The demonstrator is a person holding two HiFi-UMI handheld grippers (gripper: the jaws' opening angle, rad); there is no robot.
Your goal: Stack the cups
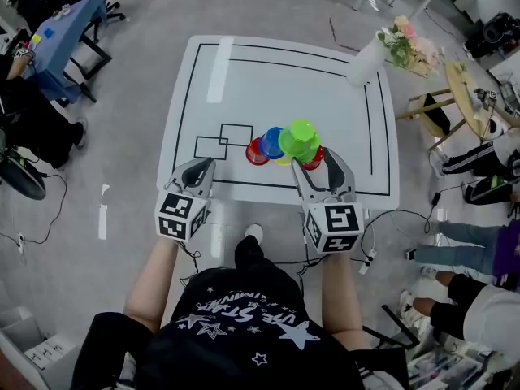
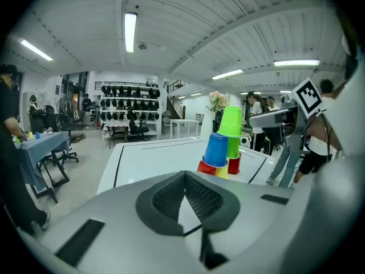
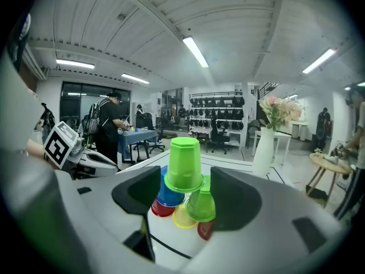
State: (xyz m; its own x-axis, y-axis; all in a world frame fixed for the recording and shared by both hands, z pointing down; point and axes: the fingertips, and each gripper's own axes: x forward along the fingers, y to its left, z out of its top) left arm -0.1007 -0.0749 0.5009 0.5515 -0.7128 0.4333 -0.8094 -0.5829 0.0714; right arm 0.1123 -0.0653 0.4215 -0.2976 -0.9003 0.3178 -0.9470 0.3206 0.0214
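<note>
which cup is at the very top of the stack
The upper green cup: it alone sits on the top tier, upside down, resting on the blue cup and the lower green cup.

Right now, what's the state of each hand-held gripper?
Left hand-held gripper: closed, holding nothing.
Right hand-held gripper: open, holding nothing; the stacked cups stand just beyond its jaws.

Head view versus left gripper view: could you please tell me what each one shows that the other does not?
Only the head view shows the person's dark shirt and the small black squares drawn on the white table. Only the left gripper view shows ceiling lights and a wall rack of dark items. Both show that table, the stacked cups and the flower vase.
</note>
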